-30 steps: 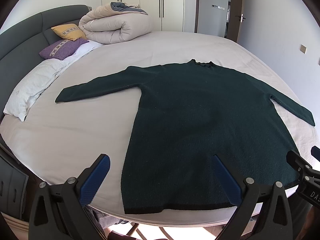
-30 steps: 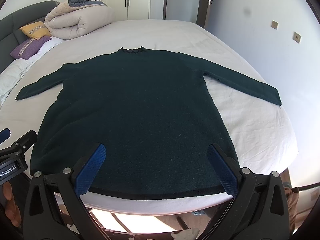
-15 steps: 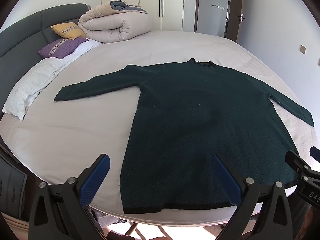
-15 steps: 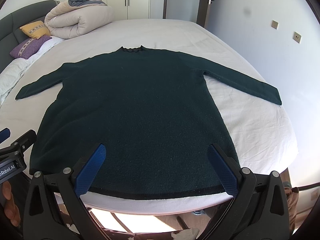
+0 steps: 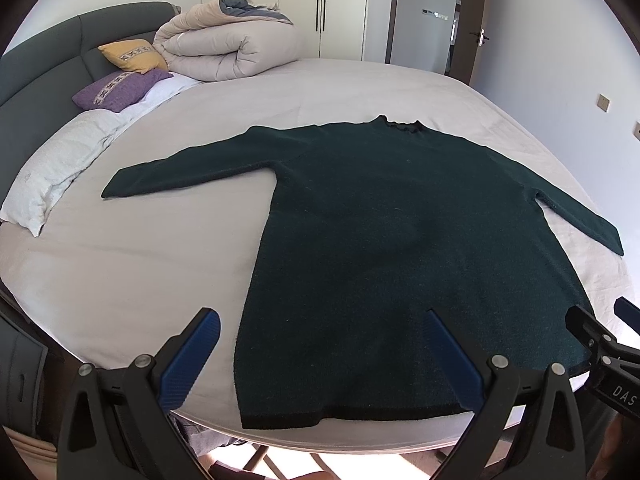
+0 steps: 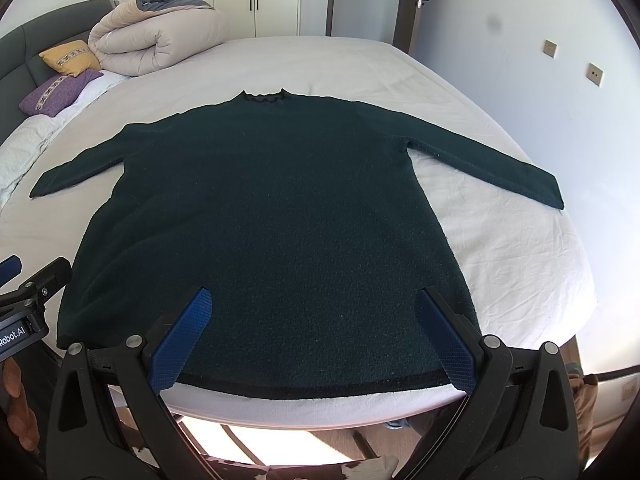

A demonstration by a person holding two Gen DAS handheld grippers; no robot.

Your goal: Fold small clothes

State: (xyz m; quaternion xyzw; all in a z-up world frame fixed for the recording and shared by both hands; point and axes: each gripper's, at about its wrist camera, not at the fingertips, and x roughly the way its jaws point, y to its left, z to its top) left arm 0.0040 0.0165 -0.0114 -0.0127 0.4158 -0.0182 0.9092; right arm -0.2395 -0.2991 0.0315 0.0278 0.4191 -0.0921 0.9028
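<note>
A dark green long-sleeved sweater (image 5: 400,248) lies flat on the bed, collar away from me, both sleeves spread out; it also shows in the right wrist view (image 6: 272,216). My left gripper (image 5: 320,332) is open and empty, held above the sweater's bottom left hem corner. My right gripper (image 6: 312,312) is open and empty, held above the middle and right of the bottom hem. Each gripper shows at the edge of the other's view.
The bed (image 5: 140,248) has a light sheet. A rolled beige duvet (image 5: 228,44), a yellow cushion (image 5: 132,54), a purple cushion (image 5: 116,90) and a white pillow (image 5: 56,168) lie at the left by the dark headboard. Wardrobe doors and a wall stand beyond.
The left gripper has shifted very slightly; the sweater appears a touch lower in its view. The right gripper and the sweater have not moved.
</note>
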